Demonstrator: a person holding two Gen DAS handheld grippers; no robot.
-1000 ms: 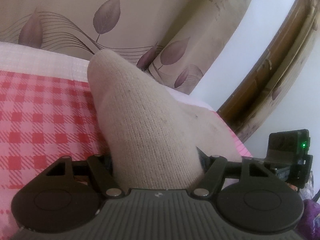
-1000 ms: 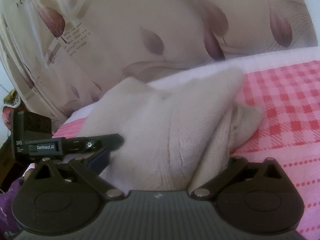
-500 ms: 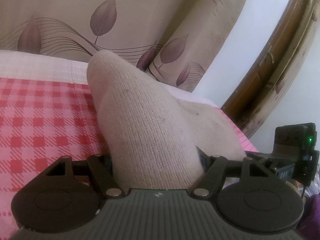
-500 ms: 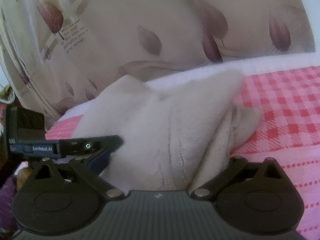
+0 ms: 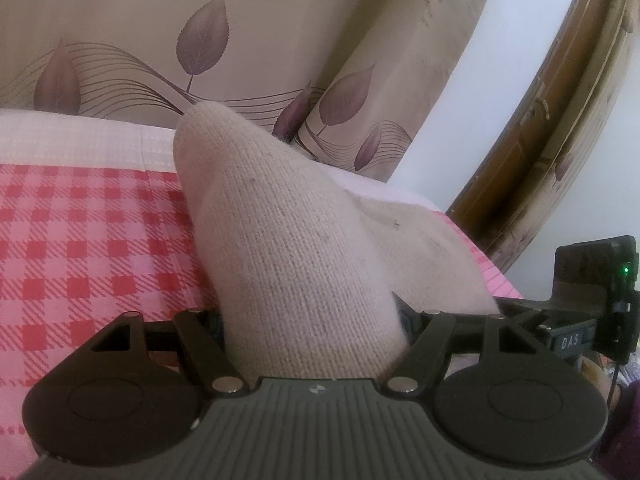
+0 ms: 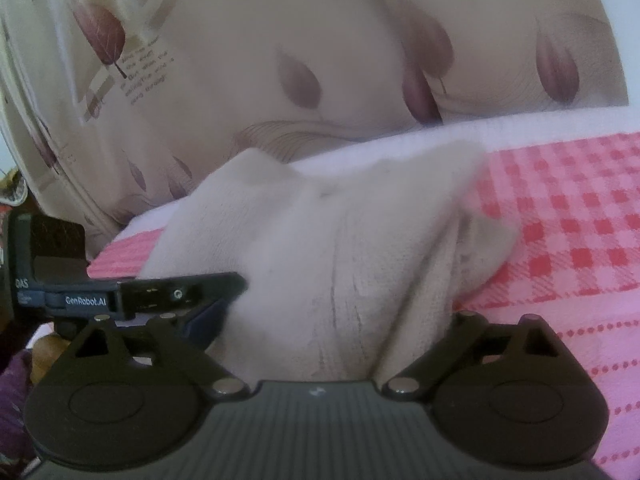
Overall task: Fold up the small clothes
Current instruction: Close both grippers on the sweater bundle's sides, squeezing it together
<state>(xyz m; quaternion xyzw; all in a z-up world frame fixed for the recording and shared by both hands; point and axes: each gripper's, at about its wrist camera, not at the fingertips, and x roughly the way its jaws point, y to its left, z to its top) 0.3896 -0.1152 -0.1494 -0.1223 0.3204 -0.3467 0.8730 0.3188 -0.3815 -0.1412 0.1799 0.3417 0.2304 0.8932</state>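
A beige knitted garment (image 5: pixel 296 256) rises in a peak from between the jaws of my left gripper (image 5: pixel 312 332), which is shut on it; the cloth hides the fingertips. In the right wrist view the same beige garment (image 6: pixel 340 248) is bunched in my right gripper (image 6: pixel 340 344), which is shut on it too. The garment is lifted above a pink and red checked bedsheet (image 5: pixel 80 248). The other gripper's body shows at the right edge of the left wrist view (image 5: pixel 584 320) and at the left of the right wrist view (image 6: pixel 100 296).
A beige curtain with purple leaf prints (image 5: pixel 200 40) hangs behind the bed. A wooden frame (image 5: pixel 540 128) stands at the right beside a white wall. The checked sheet (image 6: pixel 568 232) stretches to the right in the right wrist view.
Both grippers keep their hold on the garment. The views have shifted slightly; the other gripper has drifted lower and outward in each wrist view.
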